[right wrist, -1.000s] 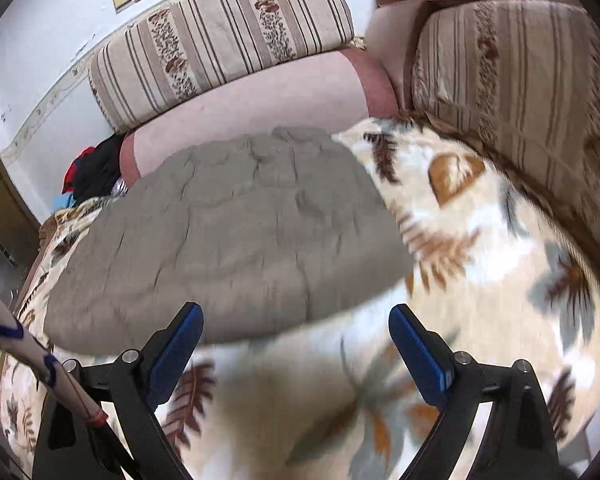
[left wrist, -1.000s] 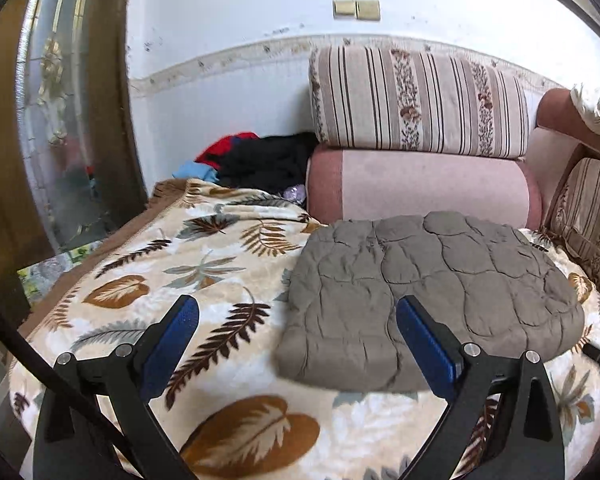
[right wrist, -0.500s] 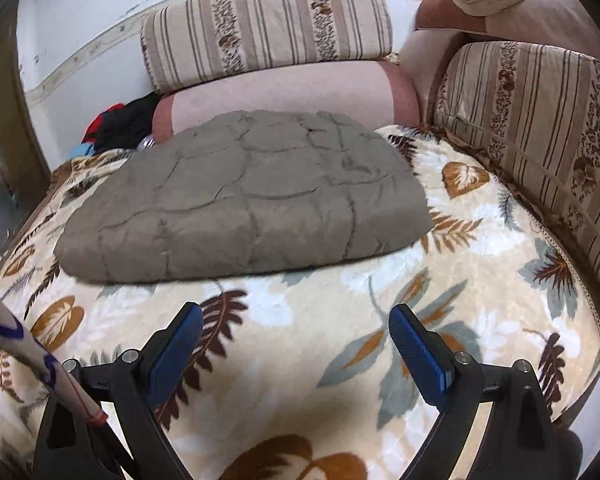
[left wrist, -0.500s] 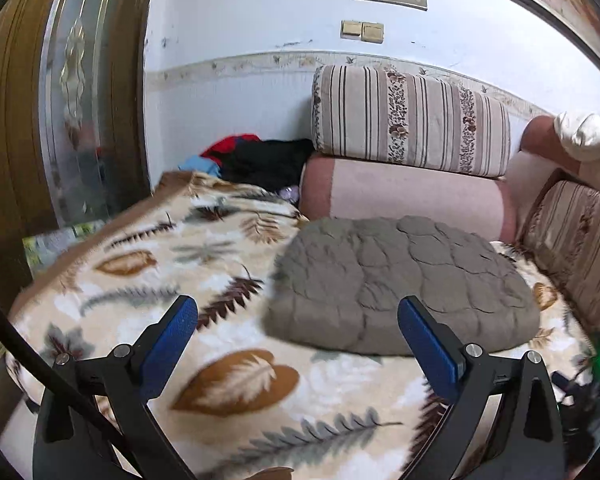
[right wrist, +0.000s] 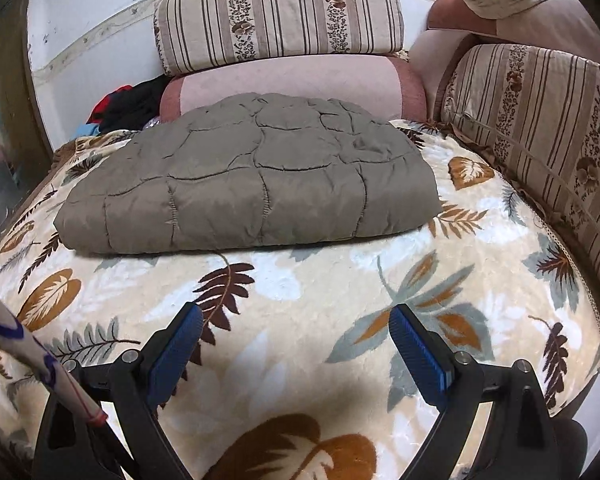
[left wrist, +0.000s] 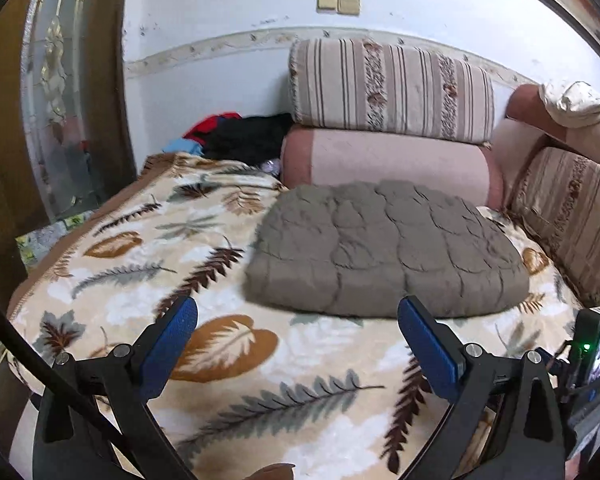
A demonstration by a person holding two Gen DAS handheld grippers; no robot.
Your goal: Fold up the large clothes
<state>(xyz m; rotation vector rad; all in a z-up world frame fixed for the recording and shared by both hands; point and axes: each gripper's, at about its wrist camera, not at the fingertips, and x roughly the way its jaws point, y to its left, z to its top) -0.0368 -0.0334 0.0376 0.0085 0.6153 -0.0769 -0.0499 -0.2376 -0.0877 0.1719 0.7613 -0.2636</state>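
A grey-brown quilted garment (left wrist: 384, 248) lies folded into a thick flat rectangle on the leaf-patterned blanket (left wrist: 148, 256), near the back cushions. It also shows in the right wrist view (right wrist: 252, 180). My left gripper (left wrist: 298, 320) is open and empty, held above the blanket short of the garment's near edge. My right gripper (right wrist: 296, 328) is open and empty too, further back from the garment over the blanket (right wrist: 308, 288).
A striped cushion (left wrist: 392, 88) sits on a pink bolster (left wrist: 384, 160) at the back. Striped cushions (right wrist: 540, 120) line the right side. A pile of dark and red clothes (left wrist: 240, 136) lies at the back left. A door (left wrist: 52, 100) stands left.
Both grippers have pulled back from the folded garment, so it looks smaller and farther. Both stay open and empty. The garment has not moved.
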